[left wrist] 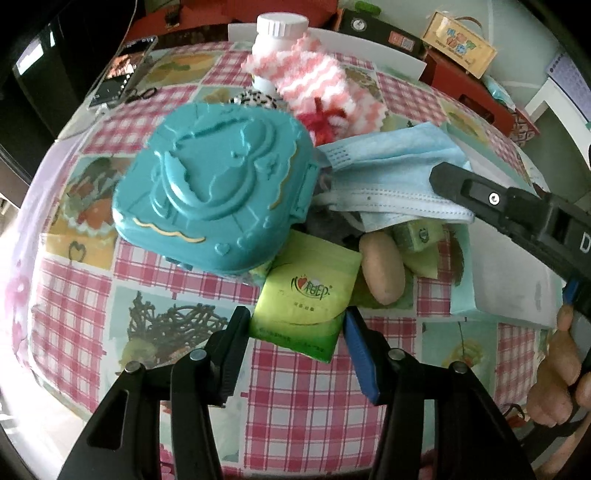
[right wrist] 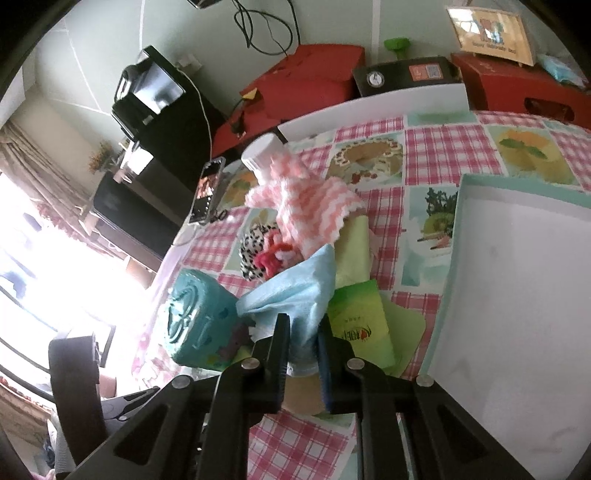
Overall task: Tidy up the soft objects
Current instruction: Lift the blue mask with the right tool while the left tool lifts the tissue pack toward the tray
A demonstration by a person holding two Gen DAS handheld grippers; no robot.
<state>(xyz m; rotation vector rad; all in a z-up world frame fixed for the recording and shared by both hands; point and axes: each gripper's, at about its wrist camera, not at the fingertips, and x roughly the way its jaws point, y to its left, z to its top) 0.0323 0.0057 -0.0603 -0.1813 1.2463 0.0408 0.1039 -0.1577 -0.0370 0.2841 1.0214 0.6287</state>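
A heap of soft things lies on the checked tablecloth [left wrist: 303, 398]. My left gripper [left wrist: 295, 317] points down, shut on a green tissue packet [left wrist: 306, 299], with a pad against each of its sides. My right gripper [left wrist: 439, 177] comes in from the right and is shut on a light blue face mask [left wrist: 388, 158]. In the right wrist view the mask [right wrist: 295, 284] is bunched between the fingers of the right gripper [right wrist: 303, 321]. A pink and white knitted cloth [left wrist: 321, 81] and a red pompom [left wrist: 325, 118] lie further back.
A teal plastic case [left wrist: 214, 184] leans on the heap's left. A white box with a teal rim [right wrist: 517, 295] stands at the right. A white bottle [left wrist: 277, 33], a phone [left wrist: 122, 74], a beige oval thing [left wrist: 382, 269] and a second green packet [right wrist: 354, 325] are nearby. A hand [left wrist: 557, 376] holds the right gripper.
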